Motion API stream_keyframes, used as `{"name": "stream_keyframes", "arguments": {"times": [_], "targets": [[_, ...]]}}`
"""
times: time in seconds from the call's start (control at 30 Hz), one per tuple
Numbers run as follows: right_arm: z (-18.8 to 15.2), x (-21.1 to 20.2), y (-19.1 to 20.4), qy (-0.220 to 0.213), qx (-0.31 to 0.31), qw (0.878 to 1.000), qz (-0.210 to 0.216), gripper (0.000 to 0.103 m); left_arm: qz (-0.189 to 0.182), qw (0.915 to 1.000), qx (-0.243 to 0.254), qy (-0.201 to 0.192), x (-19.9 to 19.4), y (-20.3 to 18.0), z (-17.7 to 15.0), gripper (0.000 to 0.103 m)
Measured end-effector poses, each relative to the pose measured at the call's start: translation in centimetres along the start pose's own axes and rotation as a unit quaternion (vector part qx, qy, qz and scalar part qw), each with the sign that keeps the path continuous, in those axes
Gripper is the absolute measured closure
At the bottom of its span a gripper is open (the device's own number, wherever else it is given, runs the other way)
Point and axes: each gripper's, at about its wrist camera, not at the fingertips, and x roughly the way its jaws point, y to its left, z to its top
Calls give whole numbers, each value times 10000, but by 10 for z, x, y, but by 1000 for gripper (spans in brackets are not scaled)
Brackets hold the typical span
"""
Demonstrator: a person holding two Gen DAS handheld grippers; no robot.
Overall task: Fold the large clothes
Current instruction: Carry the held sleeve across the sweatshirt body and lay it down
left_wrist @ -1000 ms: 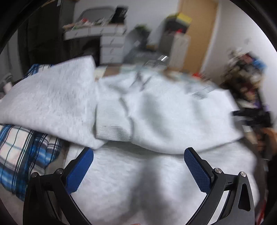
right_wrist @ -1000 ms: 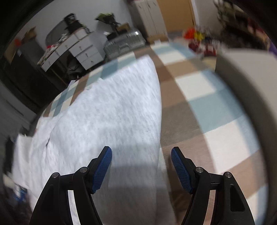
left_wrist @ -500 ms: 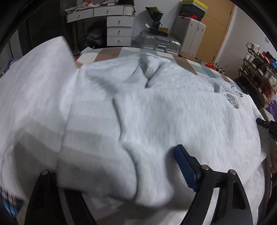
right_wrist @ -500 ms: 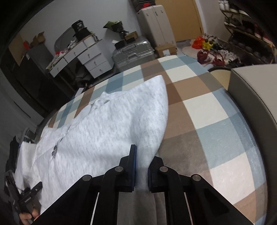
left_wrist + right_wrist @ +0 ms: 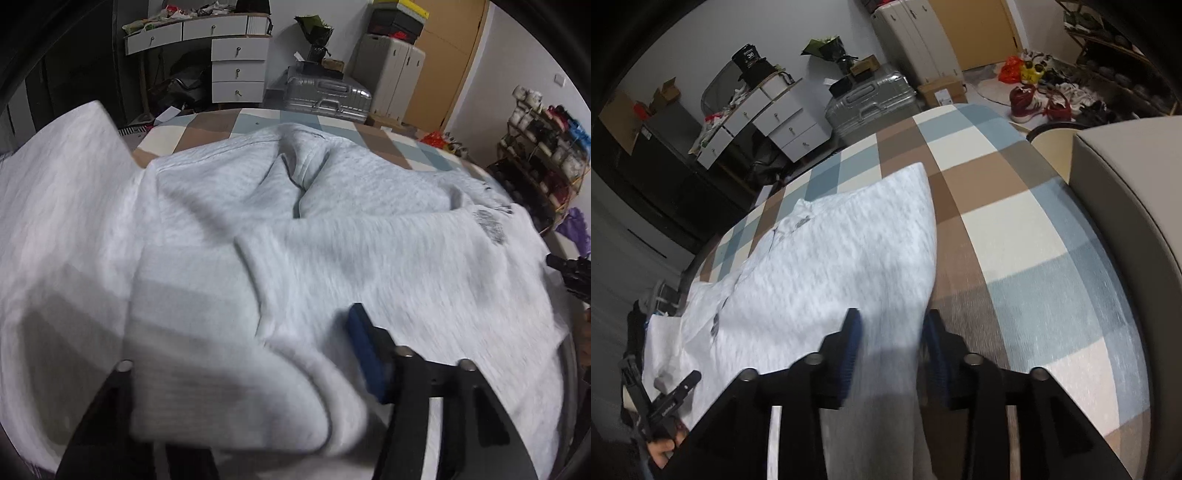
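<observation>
Item: pale grey sweatshirt, spread on your checked bedcover, a ribbed cuff bunched between your left gripper jaws, just closing; grip uncertain. Your right gripper jaws, just opening, straddle its hem edge. Left view only: dark chest print, collar. Right view only: a beige cushion beyond the right jaw.

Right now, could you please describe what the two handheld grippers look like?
Both the left gripper and the right gripper share one build: matte black angular finger arms joined by round silver rivets, tipped with blue textured pads. No cables, markings or sleeves are visible.
</observation>
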Motion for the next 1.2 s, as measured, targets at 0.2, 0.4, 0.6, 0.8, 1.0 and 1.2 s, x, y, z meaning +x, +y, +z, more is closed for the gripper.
{"name": "stream_keyframes", "arguments": {"times": [0.2, 0.4, 0.6, 0.8, 1.0, 1.2], "targets": [[-20, -20, 34, -24, -610, 9981, -30, 37, -370, 9985, -400, 83, -22, 25, -18, 61], [-39, -7, 44, 423, -806, 9953, -330, 37, -476, 9973, -527, 185, -43, 30, -38, 57], [-43, -17, 34, 354, -632, 9971, -238, 35, -58, 9975, -698, -54, -82, 54, -57, 46], [-44, -11, 25, 383, -332, 9987, -110, 33, 235, 9968, -764, 68, -71, 65, -58, 45], [-48, -12, 31, 347, -426, 9984, -124, 33, 419, 9965, -717, 110, -48, 61, -41, 45], [-46, 0, 27, 216, -225, 9987, -392, 52, 525, 9943, -919, -103, -33, 61, -29, 47]]}}
